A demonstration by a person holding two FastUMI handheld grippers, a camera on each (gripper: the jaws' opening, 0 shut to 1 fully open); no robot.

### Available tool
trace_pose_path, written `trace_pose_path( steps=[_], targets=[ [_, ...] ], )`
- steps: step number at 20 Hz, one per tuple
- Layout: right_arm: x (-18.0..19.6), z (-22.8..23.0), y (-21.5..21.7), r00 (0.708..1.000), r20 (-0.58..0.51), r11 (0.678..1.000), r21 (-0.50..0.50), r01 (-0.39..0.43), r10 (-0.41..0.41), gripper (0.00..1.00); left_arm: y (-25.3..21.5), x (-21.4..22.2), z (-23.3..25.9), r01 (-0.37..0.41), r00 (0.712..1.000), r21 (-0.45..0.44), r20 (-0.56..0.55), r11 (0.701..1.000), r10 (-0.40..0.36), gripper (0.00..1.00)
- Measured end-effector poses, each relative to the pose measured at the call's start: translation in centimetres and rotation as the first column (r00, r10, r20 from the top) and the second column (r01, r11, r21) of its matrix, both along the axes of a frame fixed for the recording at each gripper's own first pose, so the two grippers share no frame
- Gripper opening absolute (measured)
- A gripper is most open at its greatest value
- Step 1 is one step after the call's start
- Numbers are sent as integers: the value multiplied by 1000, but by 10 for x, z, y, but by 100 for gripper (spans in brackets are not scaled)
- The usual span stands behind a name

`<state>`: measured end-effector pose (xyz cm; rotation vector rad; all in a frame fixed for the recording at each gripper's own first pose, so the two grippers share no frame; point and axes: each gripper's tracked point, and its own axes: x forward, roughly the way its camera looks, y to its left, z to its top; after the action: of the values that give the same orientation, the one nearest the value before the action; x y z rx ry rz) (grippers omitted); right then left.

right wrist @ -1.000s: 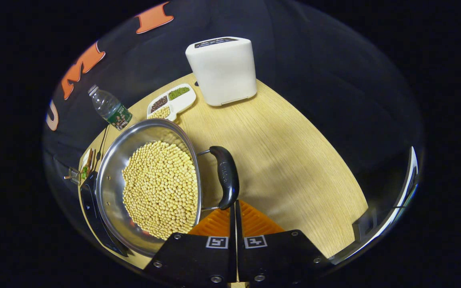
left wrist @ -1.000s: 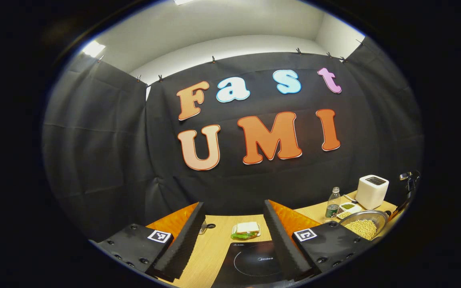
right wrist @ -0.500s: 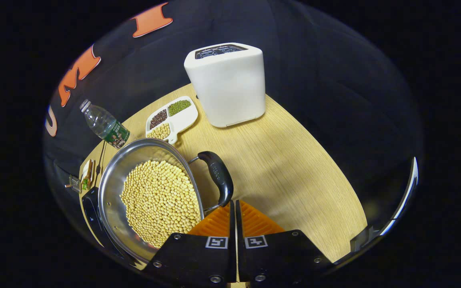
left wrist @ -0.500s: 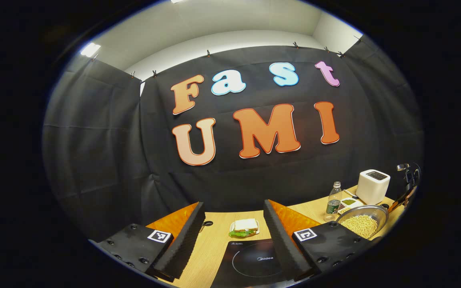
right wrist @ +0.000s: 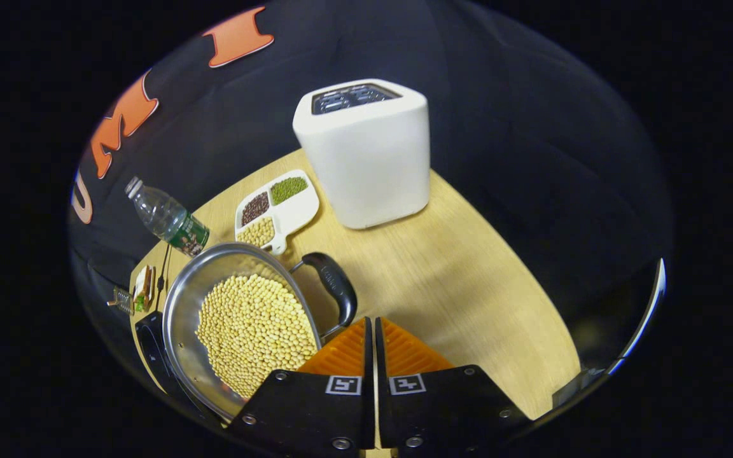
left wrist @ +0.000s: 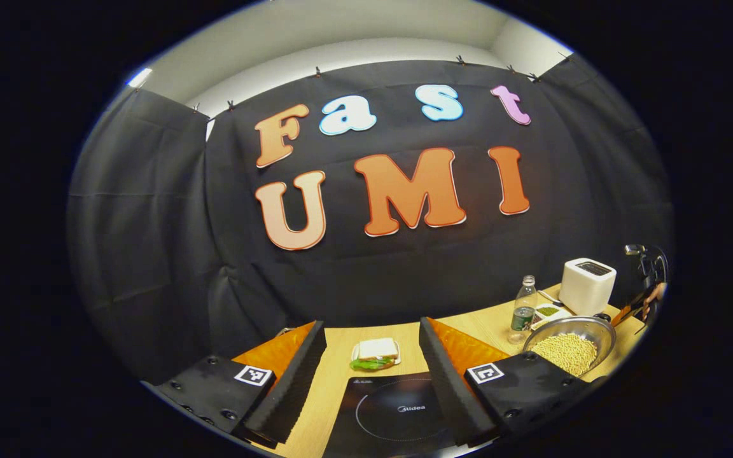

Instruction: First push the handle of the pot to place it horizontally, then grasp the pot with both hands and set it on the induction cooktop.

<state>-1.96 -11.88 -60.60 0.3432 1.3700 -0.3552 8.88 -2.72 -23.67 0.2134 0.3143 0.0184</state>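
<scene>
In the right gripper view a steel pot full of soybeans stands at the lower left. Its black handle curves along the rim on the right. My right gripper is shut with nothing between its fingers, and its tips are against the near end of that handle. The black induction cooktop lies just left of the pot. In the left gripper view my left gripper is open above the cooktop. The pot sits off to the right, and the right gripper is beyond it.
A white toaster stands at the back of the wooden table, with a divided dish of beans and a water bottle near the pot. A sandwich on a plate lies behind the cooktop.
My right gripper has pushed forward along the table, and the pot's handle has swung away and to the left. The left gripper has tipped down, so more of the cooktop shows.
</scene>
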Motion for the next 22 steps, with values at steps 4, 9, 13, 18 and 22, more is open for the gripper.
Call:
trace_pose_path(
  steps=[4, 9, 13, 18, 22],
  targets=[
    [24, 30, -7, 993, 107, 998, -37, -50, 53, 13, -51, 7, -47, 78, 991, 1, -105, 997, -78, 99],
    [30, 44, 17, 969, 146, 980, -59, -192, 198, 46, -122, 5, -125, 137, 940, -92, -302, 986, -159, 96],
    [36, 39, 39, 945, 156, 958, -62, -280, 286, 65, -167, -7, -181, 128, 850, -207, -481, 970, -214, 96],
    [34, 19, 36, 930, 100, 931, -130, -342, 355, 71, -193, -4, -223, 137, 795, -183, -567, 974, -218, 96],
    [37, 10, 38, 930, 96, 931, -125, -343, 355, 76, -209, -3, -251, 94, 765, -202, -612, 975, -200, 94]
  ],
)
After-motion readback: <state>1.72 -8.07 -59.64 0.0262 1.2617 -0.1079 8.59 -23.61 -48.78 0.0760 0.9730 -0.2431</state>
